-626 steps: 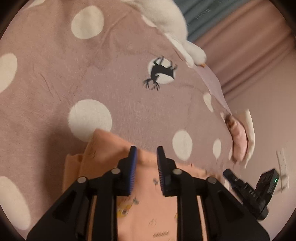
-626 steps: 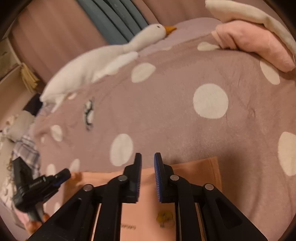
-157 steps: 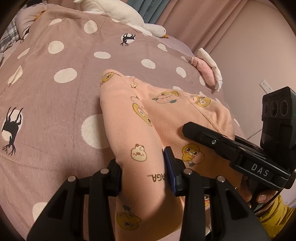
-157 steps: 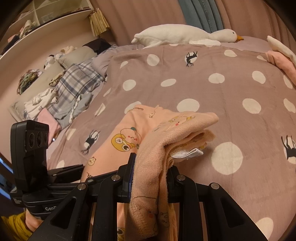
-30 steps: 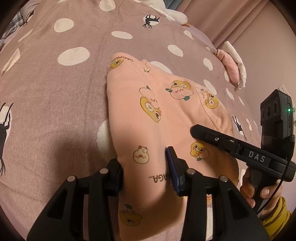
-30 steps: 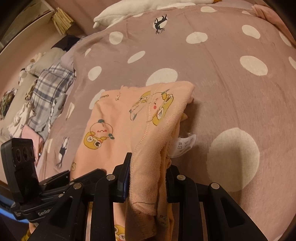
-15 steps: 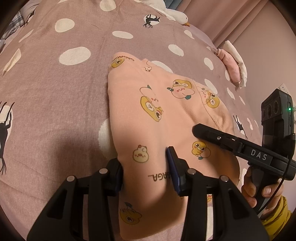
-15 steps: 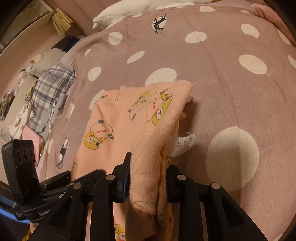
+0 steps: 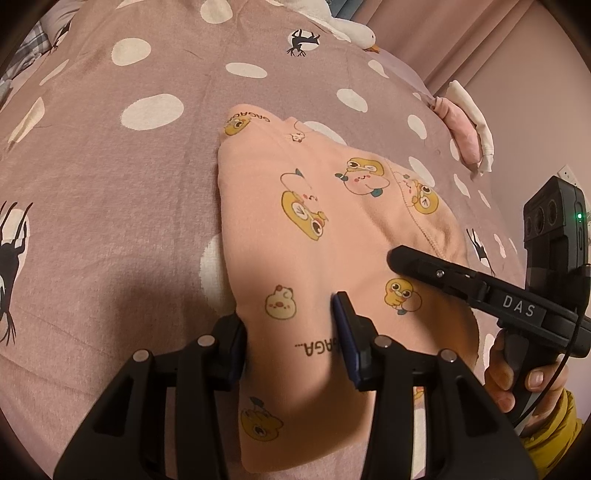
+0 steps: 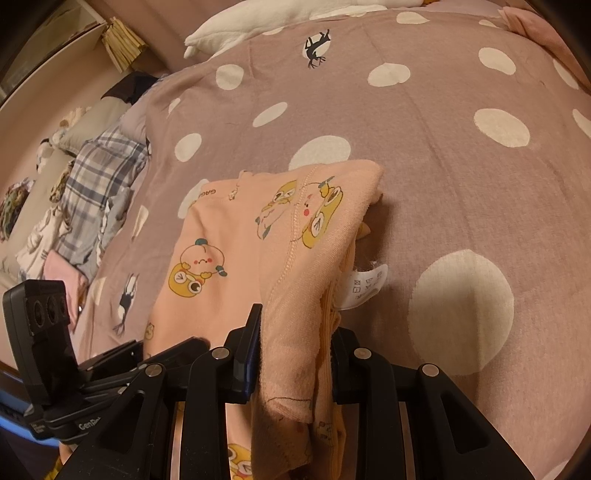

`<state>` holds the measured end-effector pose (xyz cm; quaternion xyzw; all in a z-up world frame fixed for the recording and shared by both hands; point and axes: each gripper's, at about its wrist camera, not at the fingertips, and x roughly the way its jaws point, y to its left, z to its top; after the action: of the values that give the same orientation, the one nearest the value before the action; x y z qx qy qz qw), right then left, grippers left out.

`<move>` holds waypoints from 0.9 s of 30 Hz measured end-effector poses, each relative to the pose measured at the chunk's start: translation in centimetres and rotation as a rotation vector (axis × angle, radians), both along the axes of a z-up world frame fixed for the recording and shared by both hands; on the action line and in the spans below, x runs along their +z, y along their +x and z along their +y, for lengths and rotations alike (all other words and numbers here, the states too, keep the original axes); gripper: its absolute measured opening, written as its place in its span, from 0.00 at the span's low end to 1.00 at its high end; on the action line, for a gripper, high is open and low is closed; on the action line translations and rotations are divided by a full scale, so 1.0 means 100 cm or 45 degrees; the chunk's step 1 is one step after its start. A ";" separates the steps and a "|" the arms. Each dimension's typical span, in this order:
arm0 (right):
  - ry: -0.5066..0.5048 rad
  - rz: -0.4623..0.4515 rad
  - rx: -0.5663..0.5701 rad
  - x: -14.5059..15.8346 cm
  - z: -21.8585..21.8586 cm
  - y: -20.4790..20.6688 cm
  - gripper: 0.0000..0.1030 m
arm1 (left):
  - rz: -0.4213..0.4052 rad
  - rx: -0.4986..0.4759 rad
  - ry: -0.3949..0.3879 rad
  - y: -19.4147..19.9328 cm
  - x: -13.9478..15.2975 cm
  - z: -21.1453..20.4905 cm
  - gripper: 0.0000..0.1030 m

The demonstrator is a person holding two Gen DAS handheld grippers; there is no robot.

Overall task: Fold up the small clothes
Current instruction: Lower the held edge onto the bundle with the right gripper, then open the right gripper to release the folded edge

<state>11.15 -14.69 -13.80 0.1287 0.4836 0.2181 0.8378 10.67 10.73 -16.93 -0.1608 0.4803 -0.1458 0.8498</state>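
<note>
A small peach garment (image 9: pixel 317 221) printed with cartoon ducks lies folded on the mauve polka-dot bedspread (image 9: pixel 110 192). My left gripper (image 9: pixel 290 321) is shut on the garment's near left fold, the cloth bunched between its blue pads. My right gripper (image 10: pixel 295 332) is shut on the thick right edge of the same garment (image 10: pixel 229 236), whose white care label (image 10: pixel 364 284) sticks out beside it. In the left wrist view the right gripper (image 9: pixel 417 264) reaches in from the right, held by a hand (image 9: pixel 517 380).
A white goose plush (image 9: pixel 347 29) lies at the bedspread's far edge, with a pink and white folded cloth (image 9: pixel 465 129) at the right. Plaid bedding and piled clothes (image 10: pixel 92 184) sit to the left in the right wrist view. A wall socket (image 9: pixel 567 173) shows at right.
Both grippers have stayed put on the garment over the last second. Five seconds ago the cloth hung higher; now it rests lower on the bedspread.
</note>
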 end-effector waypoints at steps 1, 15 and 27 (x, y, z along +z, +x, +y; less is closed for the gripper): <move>0.000 0.001 0.000 0.000 0.000 0.000 0.26 | 0.000 0.000 0.000 0.000 0.000 0.000 0.43; 0.022 0.006 -0.006 -0.001 -0.005 0.001 0.26 | 0.000 0.013 0.033 -0.002 0.004 -0.004 0.44; 0.030 0.006 -0.022 0.000 -0.010 -0.002 0.27 | -0.006 0.023 0.059 -0.006 0.006 -0.006 0.44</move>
<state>10.94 -15.73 -13.77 0.1432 0.4820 0.2162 0.8369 10.11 10.14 -16.29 -0.1450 0.4800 -0.1275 0.8558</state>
